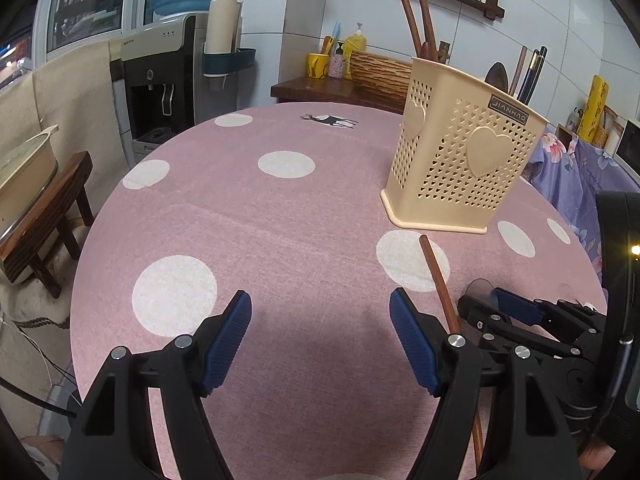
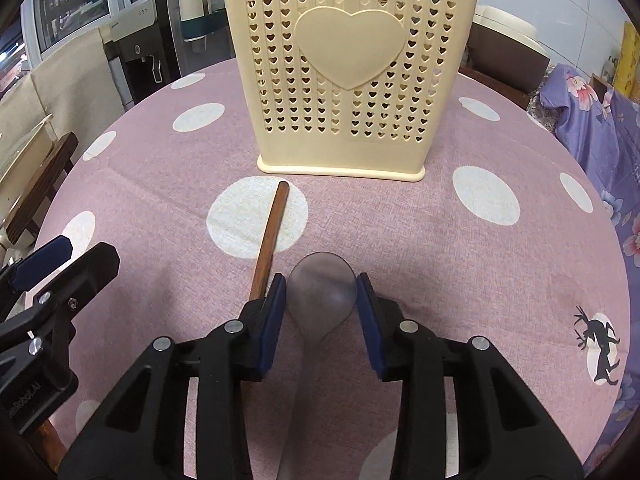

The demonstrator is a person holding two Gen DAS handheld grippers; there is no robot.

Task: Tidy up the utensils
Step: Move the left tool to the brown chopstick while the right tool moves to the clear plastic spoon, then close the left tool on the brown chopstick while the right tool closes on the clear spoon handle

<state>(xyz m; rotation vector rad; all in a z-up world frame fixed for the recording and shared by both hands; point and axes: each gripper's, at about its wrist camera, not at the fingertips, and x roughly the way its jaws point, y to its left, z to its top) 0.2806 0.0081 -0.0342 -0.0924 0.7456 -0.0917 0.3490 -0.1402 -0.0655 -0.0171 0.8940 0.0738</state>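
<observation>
Pinching a translucent spoon [image 2: 322,295] by its bowl, the right hand-held gripper [image 2: 322,286] hovers over the table [image 2: 460,280]; the bowl points far toward the cream holder [image 2: 344,72]. A wooden chopstick [image 2: 269,240] lies just left, running near-to-far. The left hand-held gripper [image 1: 320,338] stands spread and empty over bare cloth.

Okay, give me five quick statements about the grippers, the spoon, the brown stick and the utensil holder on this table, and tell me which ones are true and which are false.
1. The bowl of the translucent spoon lies between the pads of the right gripper. True.
2. The left gripper holds the wooden chopstick. False: its jaws stand open with nothing between them; the chopstick lies on the tablecloth.
3. The cream utensil holder has tipped over. False: it stands upright.
4. Utensils already stand in the holder. True: brown handles stick out.
5. The tablecloth is plain blue. False: pink with white dots.
</observation>
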